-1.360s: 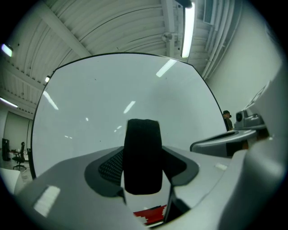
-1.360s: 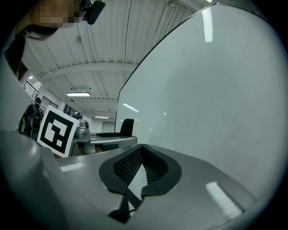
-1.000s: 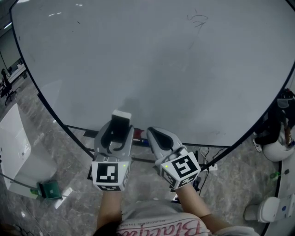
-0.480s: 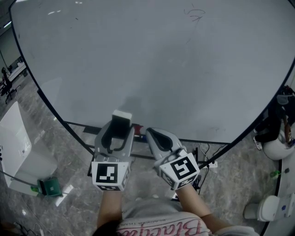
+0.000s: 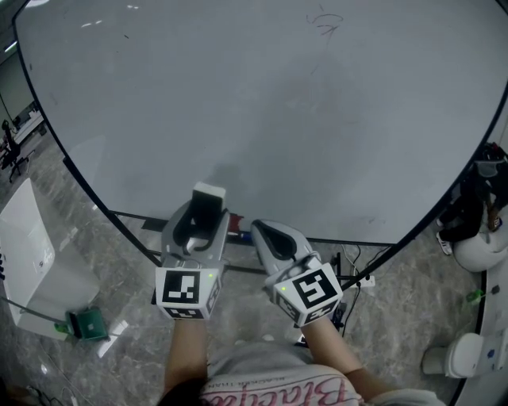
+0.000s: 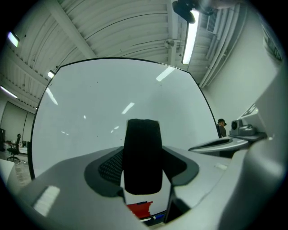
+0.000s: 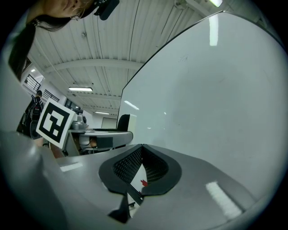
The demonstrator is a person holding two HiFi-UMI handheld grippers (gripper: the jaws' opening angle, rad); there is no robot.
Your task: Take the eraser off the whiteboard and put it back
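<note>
The eraser (image 5: 209, 196), white-backed with black felt (image 6: 143, 155), stands upright between the jaws of my left gripper (image 5: 208, 209), which is shut on it. It sits just in front of the lower part of the whiteboard (image 5: 278, 119); whether it touches the board I cannot tell. In the left gripper view my left gripper (image 6: 143, 167) holds the felt block against the pale whiteboard (image 6: 103, 103). Just to its right, my right gripper (image 5: 266, 231) is shut with nothing in it. Its pads meet at my right gripper (image 7: 141, 157), beside the whiteboard (image 7: 216, 99).
A red object (image 5: 235, 224) lies on the board's ledge below the grippers. A faint scribble (image 5: 321, 24) marks the board's top. On the marble floor are a green device (image 5: 86, 323), a white panel (image 5: 24, 238), cables (image 5: 359, 279) and white gear (image 5: 479, 254).
Both grippers keep their places and the eraser stays held. The head view has tilted slightly, so the scribble sits higher in the frame.
</note>
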